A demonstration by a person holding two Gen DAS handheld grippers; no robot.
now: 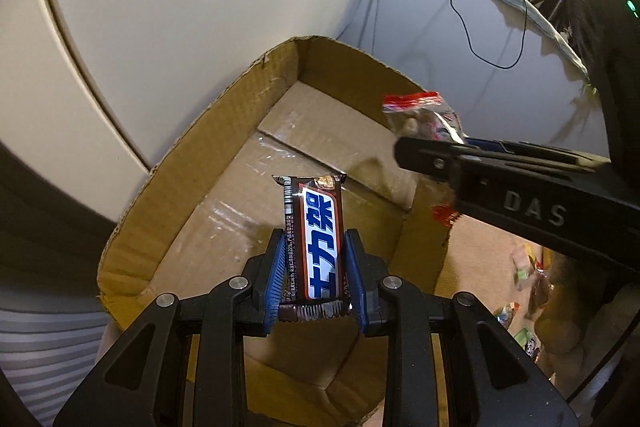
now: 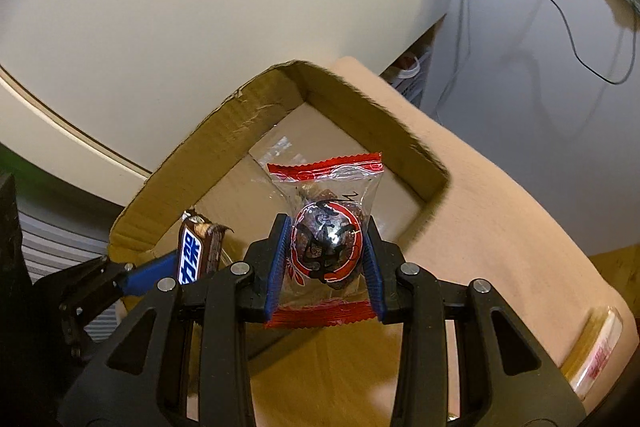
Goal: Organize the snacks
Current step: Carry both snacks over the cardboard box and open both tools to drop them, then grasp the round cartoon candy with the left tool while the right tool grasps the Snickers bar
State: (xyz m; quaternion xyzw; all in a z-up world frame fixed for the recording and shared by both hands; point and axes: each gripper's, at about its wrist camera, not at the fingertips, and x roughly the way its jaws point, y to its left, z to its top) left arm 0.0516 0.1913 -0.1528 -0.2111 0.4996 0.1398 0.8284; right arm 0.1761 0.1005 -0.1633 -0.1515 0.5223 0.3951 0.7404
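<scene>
My left gripper (image 1: 314, 239) is shut on a brown chocolate bar with a blue and white label (image 1: 316, 243), held upright over the near edge of an open cardboard box (image 1: 192, 163). My right gripper (image 2: 326, 223) is shut on a clear candy packet with red ends (image 2: 326, 239), also over the box (image 2: 224, 135). In the left wrist view the right gripper (image 1: 408, 151) reaches in from the right with the packet (image 1: 420, 115). In the right wrist view the left gripper (image 2: 156, 273) and its bar (image 2: 198, 247) show at the left. The box floor is bare.
Several loose wrapped snacks (image 1: 524, 279) lie on the surface to the right of the box. A white wall stands behind the box. A black cable (image 1: 496, 27) hangs down a white panel at the upper right.
</scene>
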